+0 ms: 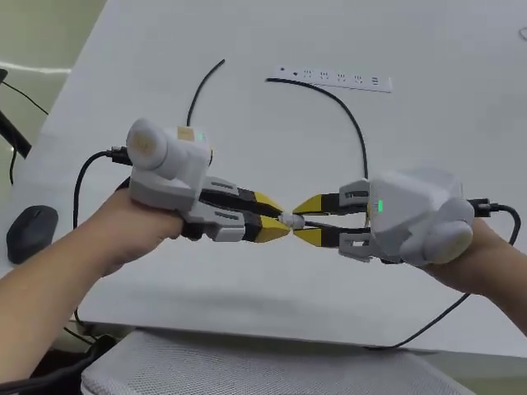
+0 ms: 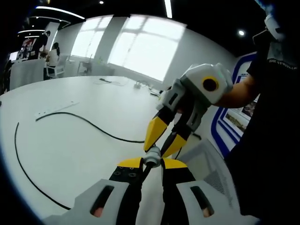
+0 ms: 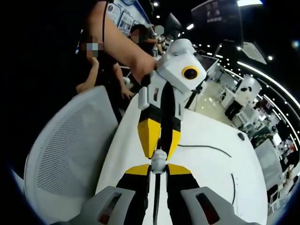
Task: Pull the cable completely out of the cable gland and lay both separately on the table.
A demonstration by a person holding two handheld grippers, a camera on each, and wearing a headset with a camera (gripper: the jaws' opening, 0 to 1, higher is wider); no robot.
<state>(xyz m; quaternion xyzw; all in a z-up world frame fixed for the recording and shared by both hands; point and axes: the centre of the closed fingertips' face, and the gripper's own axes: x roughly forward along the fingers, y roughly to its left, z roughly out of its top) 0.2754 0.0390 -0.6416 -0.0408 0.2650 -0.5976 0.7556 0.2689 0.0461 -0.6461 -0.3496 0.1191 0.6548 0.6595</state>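
I see both grippers lifted above the near edge of the white table (image 1: 247,148), pointing at each other tip to tip. The left hand (image 1: 140,222) comes in from the near left with the forearm low. It holds the left gripper (image 1: 282,219) almost level, with the tips a little lower than the body. The right hand (image 1: 486,263) comes from the near right and holds the right gripper (image 1: 298,222) level as well.

The cable gland (image 1: 290,220), a small pale piece, is in the air exactly where the four yellow tips meet. In the left gripper view the left gripper's jaws are drawn together on the gland (image 2: 151,157). The thin black cable (image 2: 144,177) runs back from it between these jaws.

In the right gripper view the gland (image 3: 159,161) sits between the right gripper's tips, and the cable (image 3: 157,197) passes back between them too. The jaws are narrow around it, but I cannot tell if they really press.

On the far side of the table lies a white power strip (image 1: 329,78), and its black cord (image 1: 354,132) curves toward the near right. Another loose black wire (image 1: 202,86) lies at the far left. A dark mouse (image 1: 31,229) is beside the table on the left. A mesh chair (image 1: 247,362) is just before the near edge.
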